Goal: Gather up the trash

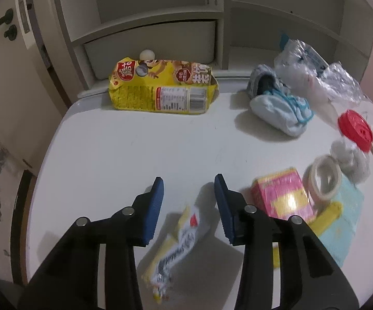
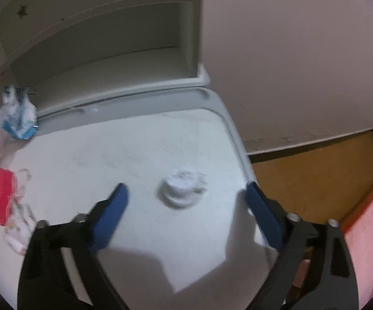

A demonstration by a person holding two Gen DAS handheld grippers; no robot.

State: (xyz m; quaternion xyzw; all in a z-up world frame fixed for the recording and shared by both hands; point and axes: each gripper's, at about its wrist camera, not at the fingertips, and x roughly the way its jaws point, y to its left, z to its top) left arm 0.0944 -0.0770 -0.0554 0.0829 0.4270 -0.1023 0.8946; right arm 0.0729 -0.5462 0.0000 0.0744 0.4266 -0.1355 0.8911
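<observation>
Trash lies spread over the white table (image 1: 114,149), and each gripper is above 1 piece of it. The left gripper (image 1: 189,183) is released, with its 2 blue pads wide apart, and a crumpled yellow-white wrapper (image 1: 172,250) lies flat on the table below and between them. The right gripper (image 2: 186,191) is also released, very wide, and a small white cap (image 2: 182,188) sits between its fingers, near the right edge of the table.

I think the wrapper is the difficult one. It is thin and flat, so the pads may close above it and catch nothing, or they may only push it along the smooth surface. The pink box (image 1: 282,196) and the tape roll (image 1: 323,180) are just beside the right pad, so a small drift to that side can knock them.

The cap looks blurred, so I cannot tell its exact shape. It is low and round, and it may slip out of the pads and roll off the near edge to the floor (image 2: 315,175). Farther back, the yellow snack bag (image 1: 160,87), the clear plastic bags (image 1: 315,77) and the red lid (image 1: 354,129) wait untouched.
</observation>
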